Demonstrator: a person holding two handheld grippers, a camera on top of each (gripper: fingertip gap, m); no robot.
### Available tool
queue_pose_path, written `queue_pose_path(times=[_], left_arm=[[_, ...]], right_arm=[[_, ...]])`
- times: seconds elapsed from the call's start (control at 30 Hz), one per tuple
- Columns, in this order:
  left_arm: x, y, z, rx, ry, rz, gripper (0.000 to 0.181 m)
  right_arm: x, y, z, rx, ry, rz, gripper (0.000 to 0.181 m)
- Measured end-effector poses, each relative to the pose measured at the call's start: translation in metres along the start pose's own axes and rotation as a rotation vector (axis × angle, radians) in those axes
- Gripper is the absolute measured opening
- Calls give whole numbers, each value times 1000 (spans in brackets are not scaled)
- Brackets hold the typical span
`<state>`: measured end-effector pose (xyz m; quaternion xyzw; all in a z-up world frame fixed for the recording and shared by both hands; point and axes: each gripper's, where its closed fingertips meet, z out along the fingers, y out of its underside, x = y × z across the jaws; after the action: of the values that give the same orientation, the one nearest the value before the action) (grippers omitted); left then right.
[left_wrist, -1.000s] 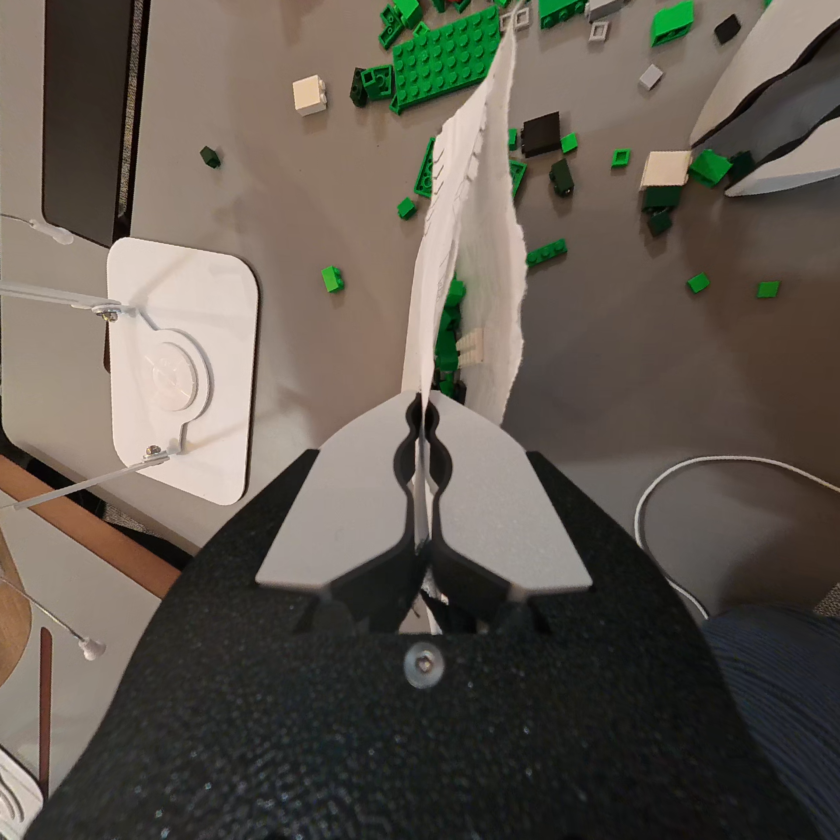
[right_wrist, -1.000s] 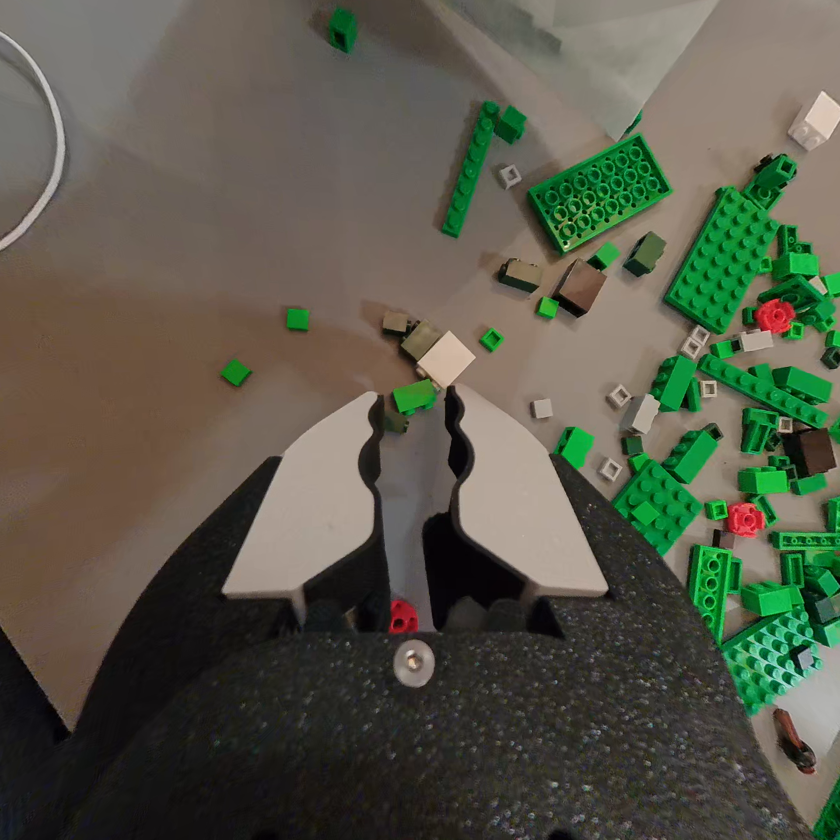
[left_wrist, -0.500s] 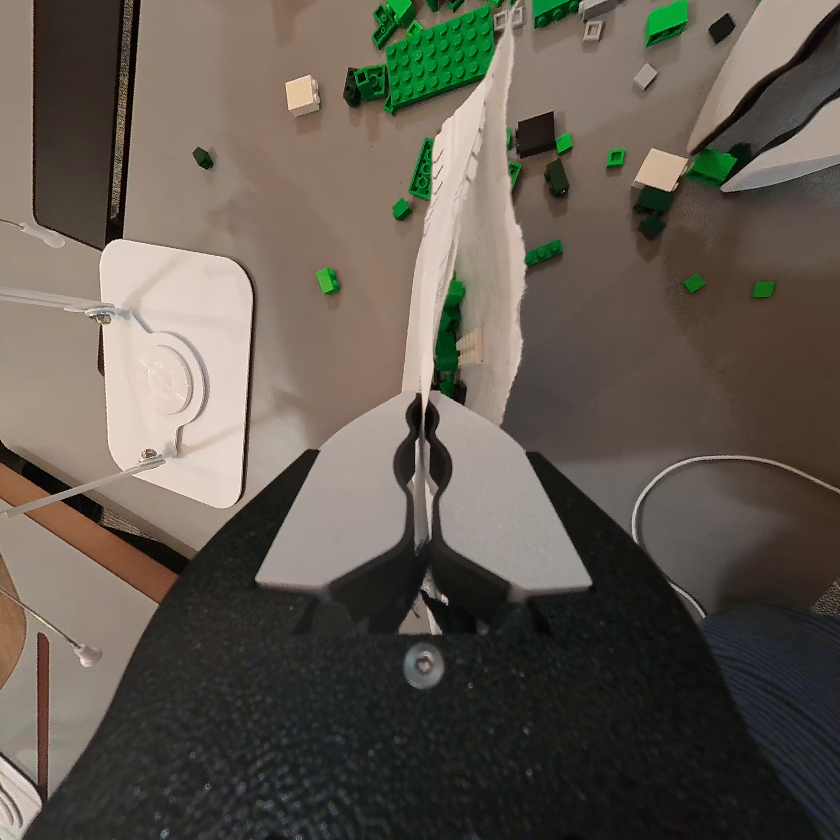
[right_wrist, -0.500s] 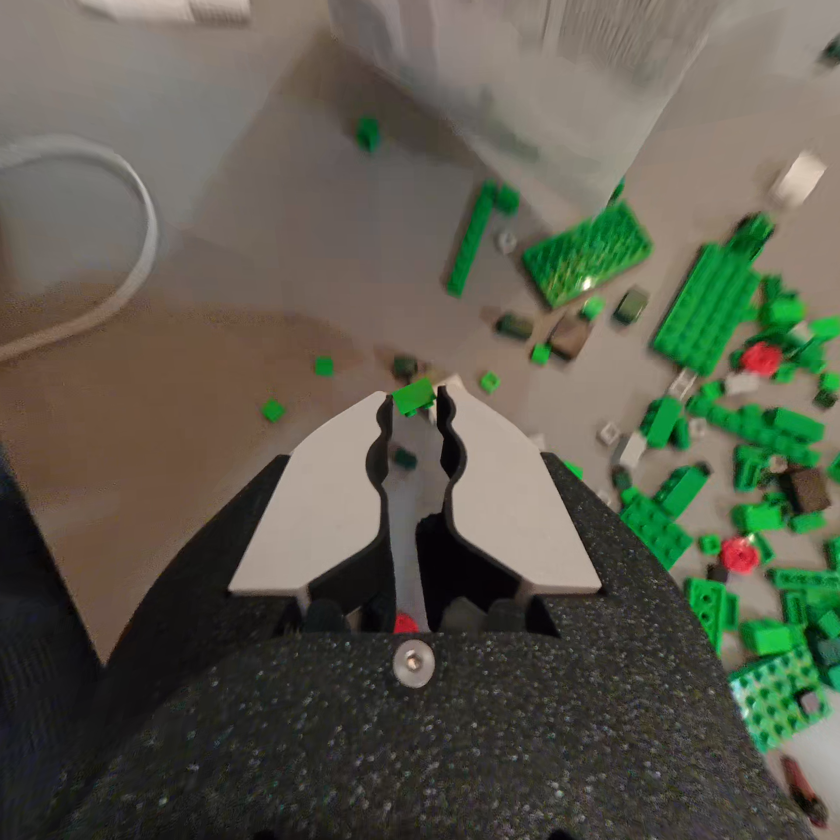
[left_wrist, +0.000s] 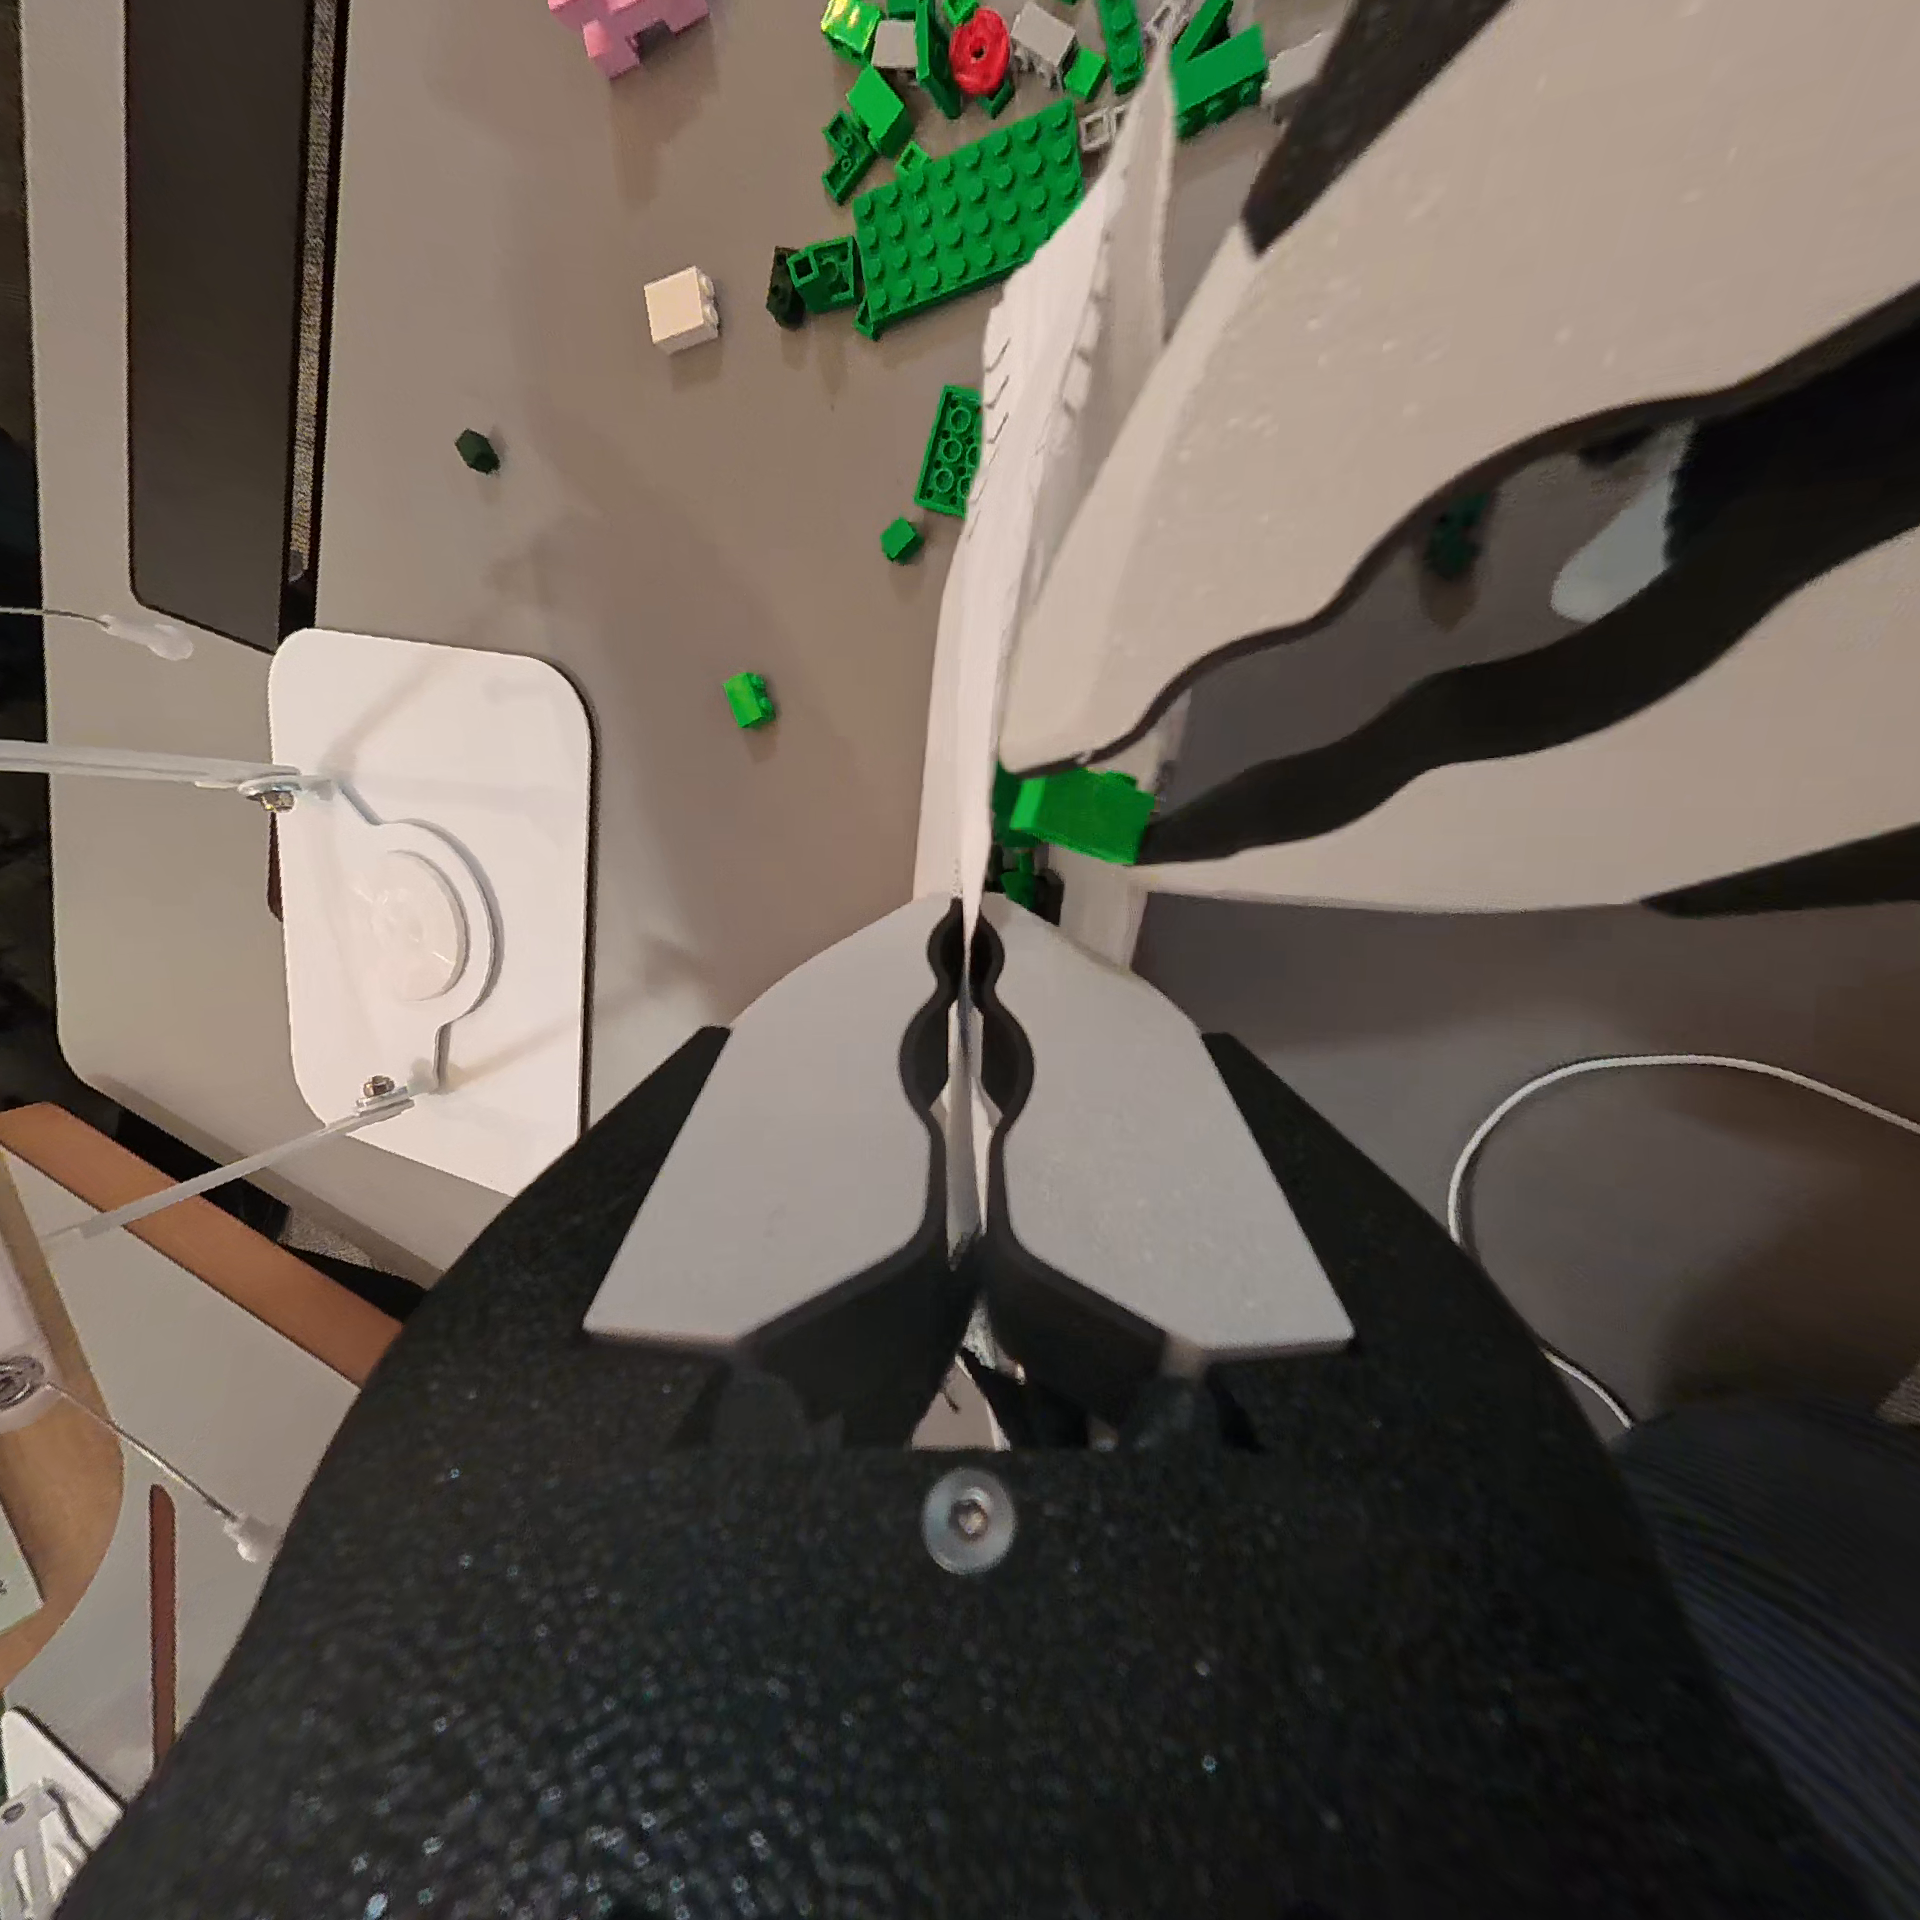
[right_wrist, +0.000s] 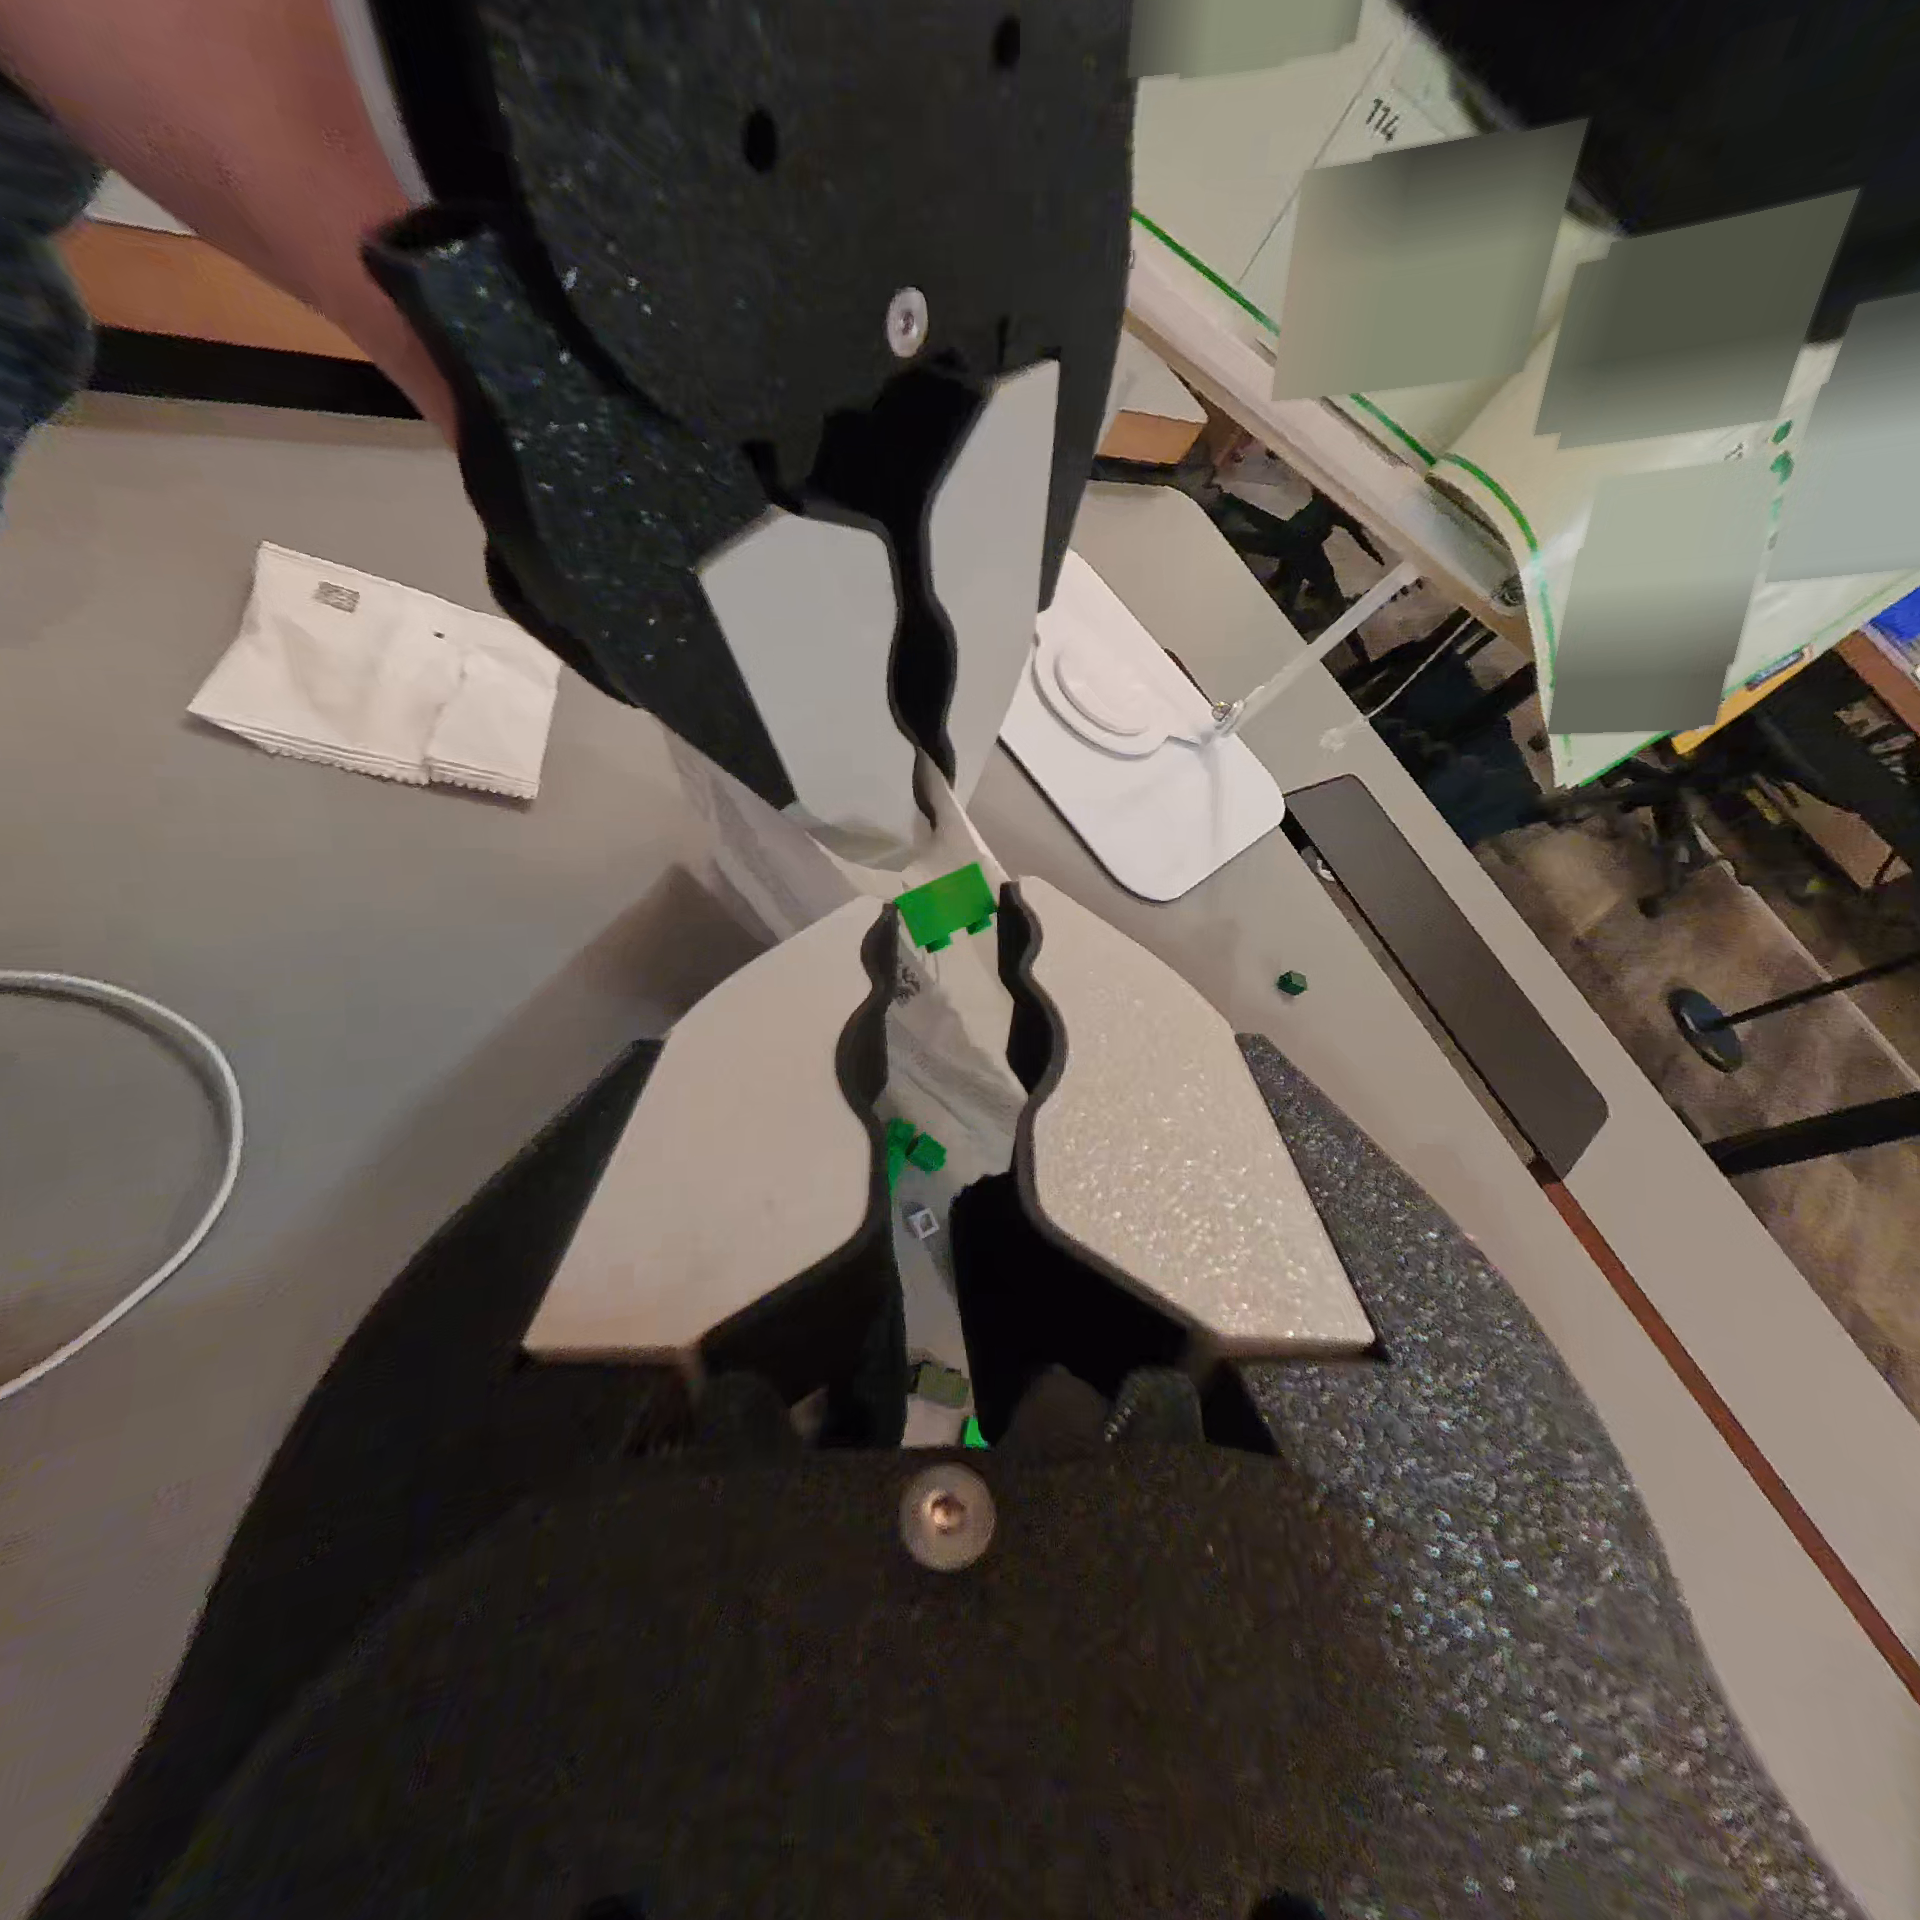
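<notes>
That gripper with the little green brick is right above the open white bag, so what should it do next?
Probably open the right gripper and let go: its green brick sits at the mouth of the white bag, which the left gripper pinches open, with other bricks already inside.

both grippers' jaws clamped

Both my grippers match: left gripper (left_wrist: 971, 920) and right gripper (right_wrist: 940, 914) each have a black speckled foam-textured body, two pale grey fingers (left_wrist: 821, 1132) with wavy black inner pads, and one silver hex screw (left_wrist: 969, 1524) at centre. Dark ribbed sleeve (left_wrist: 1787, 1538).
</notes>
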<state>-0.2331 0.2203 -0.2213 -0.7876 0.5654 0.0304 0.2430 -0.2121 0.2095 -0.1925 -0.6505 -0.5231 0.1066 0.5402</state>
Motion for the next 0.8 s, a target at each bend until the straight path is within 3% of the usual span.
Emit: queue_pose_path(times=[0.57, 0.7, 0.8], left_arm=[[-1, 0, -1, 0, -8, -4, 0], [-2, 2, -1, -5, -10, -10, 0], [-3, 5, -3, -4, -13, -19, 0]], right_arm=[[4, 1, -6, -3, -14, 36, 26], [23, 6, -34, 14, 39, 35, 26], [53, 35, -66, -8, 73, 75, 19]])
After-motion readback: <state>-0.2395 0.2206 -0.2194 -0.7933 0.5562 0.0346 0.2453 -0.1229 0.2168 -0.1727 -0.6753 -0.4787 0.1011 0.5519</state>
